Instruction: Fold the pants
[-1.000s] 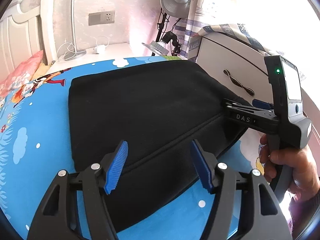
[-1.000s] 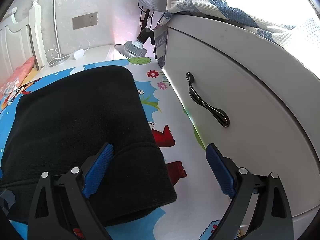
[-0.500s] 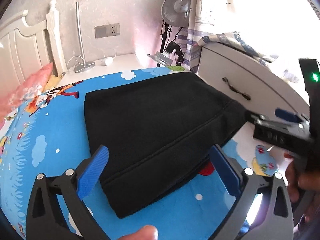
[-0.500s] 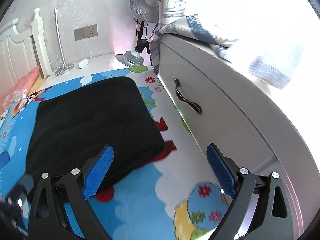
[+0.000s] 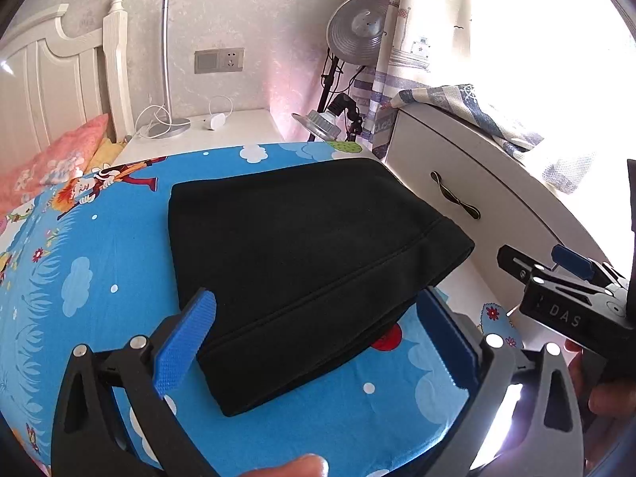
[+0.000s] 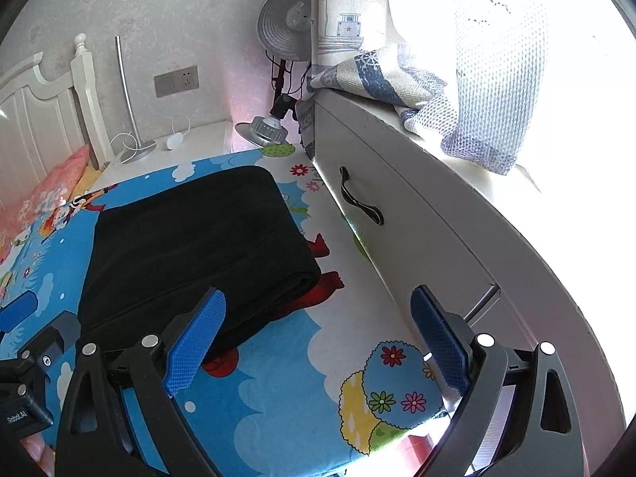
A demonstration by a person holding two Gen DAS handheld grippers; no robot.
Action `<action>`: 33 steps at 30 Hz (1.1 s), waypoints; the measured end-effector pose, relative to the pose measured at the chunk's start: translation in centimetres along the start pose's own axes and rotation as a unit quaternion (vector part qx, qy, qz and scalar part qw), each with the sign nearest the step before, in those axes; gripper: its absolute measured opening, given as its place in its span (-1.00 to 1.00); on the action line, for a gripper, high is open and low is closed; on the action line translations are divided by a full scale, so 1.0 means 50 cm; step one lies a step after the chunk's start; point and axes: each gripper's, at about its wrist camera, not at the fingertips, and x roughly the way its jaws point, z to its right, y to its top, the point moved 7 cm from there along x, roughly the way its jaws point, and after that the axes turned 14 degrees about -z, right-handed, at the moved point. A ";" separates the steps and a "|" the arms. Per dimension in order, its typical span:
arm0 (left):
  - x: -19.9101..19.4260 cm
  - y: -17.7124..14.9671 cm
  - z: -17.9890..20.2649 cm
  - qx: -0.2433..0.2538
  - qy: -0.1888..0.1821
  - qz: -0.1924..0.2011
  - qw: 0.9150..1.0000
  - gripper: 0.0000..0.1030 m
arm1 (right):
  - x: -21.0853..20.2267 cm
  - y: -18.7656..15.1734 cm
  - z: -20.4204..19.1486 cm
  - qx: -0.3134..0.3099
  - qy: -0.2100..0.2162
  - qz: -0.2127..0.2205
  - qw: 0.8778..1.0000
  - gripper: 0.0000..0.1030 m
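Observation:
The black pants (image 5: 302, 262) lie folded into a thick rectangle on the blue cartoon bedsheet (image 5: 79, 270). In the right wrist view the same pants (image 6: 187, 250) sit left of centre. My left gripper (image 5: 318, 342) is open, held just above and short of the near edge of the pants, with nothing between its blue pads. My right gripper (image 6: 318, 338) is open too, over the sheet to the right of the pants, holding nothing. The right gripper (image 5: 564, 290) also shows at the right edge of the left wrist view, held by a hand (image 5: 608, 397).
A white drawer cabinet (image 6: 417, 238) with a dark handle stands close along the right of the bed, a patterned cloth (image 6: 381, 79) draped on top. A white nightstand (image 5: 206, 135), a lamp, a fan (image 5: 357, 35) and a white headboard (image 5: 59, 91) stand at the far end. A pink pillow (image 5: 51, 167) lies at the far left.
Both grippers have drawn back and up from the folded pants. The left gripper's jaws have spread wider. The pants lie still on the sheet.

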 end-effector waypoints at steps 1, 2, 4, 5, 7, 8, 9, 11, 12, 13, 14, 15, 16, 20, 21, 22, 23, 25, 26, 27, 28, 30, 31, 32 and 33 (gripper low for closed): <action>-0.001 0.000 0.001 0.000 -0.001 -0.001 1.000 0.96 | 0.000 0.001 0.000 0.000 0.000 0.000 1.000 0.76; -0.001 0.000 0.001 0.001 -0.001 -0.001 1.000 0.96 | 0.000 0.001 0.000 0.000 0.000 0.000 1.000 0.76; -0.001 0.000 0.001 0.001 -0.001 0.000 1.000 0.96 | 0.000 0.001 0.001 0.001 0.001 0.000 1.000 0.76; -0.001 0.000 0.001 0.001 -0.001 -0.001 1.000 0.96 | 0.000 0.001 0.000 0.001 0.000 0.000 1.000 0.76; -0.001 0.000 0.001 0.001 -0.001 0.000 1.000 0.96 | 0.000 0.001 0.000 0.000 0.001 0.000 1.000 0.76; -0.001 0.000 0.001 0.001 -0.001 -0.001 1.000 0.96 | 0.000 0.001 0.000 0.000 0.001 0.000 1.000 0.76; -0.002 0.000 0.001 0.001 -0.001 0.000 1.000 0.96 | 0.000 0.000 0.000 0.000 0.001 0.000 1.000 0.76; -0.003 0.001 0.002 0.001 -0.001 0.000 1.000 0.96 | -0.001 0.000 -0.001 0.000 0.002 0.000 1.000 0.76; -0.003 0.001 0.001 0.001 -0.001 0.000 1.000 0.96 | 0.000 0.001 -0.001 0.000 0.002 0.001 1.000 0.76; -0.002 0.002 -0.001 0.001 -0.001 0.000 1.000 0.96 | -0.001 0.001 -0.001 0.000 0.002 0.001 1.000 0.76; -0.002 0.003 -0.001 0.001 -0.001 0.000 1.000 0.96 | -0.001 0.001 -0.001 0.000 0.002 0.001 1.000 0.76; -0.002 0.003 -0.001 0.002 -0.001 0.000 1.000 0.96 | -0.001 0.002 -0.001 0.000 0.002 0.001 1.000 0.76; -0.003 0.003 0.000 0.003 -0.001 0.000 1.000 0.96 | -0.001 0.002 0.000 0.001 0.003 0.001 1.000 0.76; -0.003 0.003 0.001 0.003 -0.002 0.000 1.000 0.96 | 0.000 0.001 -0.001 0.001 0.004 0.000 1.000 0.76; -0.002 0.004 0.002 0.004 -0.002 0.000 1.000 0.96 | -0.001 0.001 -0.001 0.001 0.003 0.001 1.000 0.76; -0.002 0.004 0.002 0.003 -0.002 0.000 1.000 0.96 | -0.002 0.001 -0.001 0.001 0.003 0.001 1.000 0.76; -0.002 0.004 0.002 0.004 -0.002 0.000 1.000 0.96 | -0.001 0.002 0.000 0.001 0.003 0.001 1.000 0.76; -0.001 0.005 0.004 0.004 -0.002 0.000 1.000 0.96 | -0.001 0.001 0.000 0.002 0.003 0.000 1.000 0.76; -0.001 0.005 0.004 0.004 -0.001 0.001 1.000 0.96 | -0.001 0.002 0.000 0.001 0.003 0.001 1.000 0.76; -0.002 0.006 0.005 0.005 -0.001 0.005 1.000 0.96 | -0.001 0.001 0.000 0.002 0.002 0.001 1.000 0.76; -0.006 0.007 0.007 0.006 0.000 0.013 1.000 0.96 | -0.002 0.001 0.000 0.002 0.003 0.001 1.000 0.76; -0.008 0.009 0.013 0.010 0.002 0.022 1.000 0.96 | -0.003 0.001 0.000 0.002 0.002 0.001 1.000 0.76; -0.007 0.010 0.016 0.010 -0.001 0.021 1.000 0.96 | -0.003 0.001 -0.001 0.002 0.002 0.001 1.000 0.76; -0.006 0.010 0.018 0.010 -0.002 0.020 1.000 0.96 | -0.003 0.001 -0.001 0.002 0.002 0.001 1.000 0.76; -0.004 0.010 0.021 0.013 -0.005 0.020 1.000 0.96 | -0.003 0.001 -0.001 0.002 0.001 0.001 1.000 0.76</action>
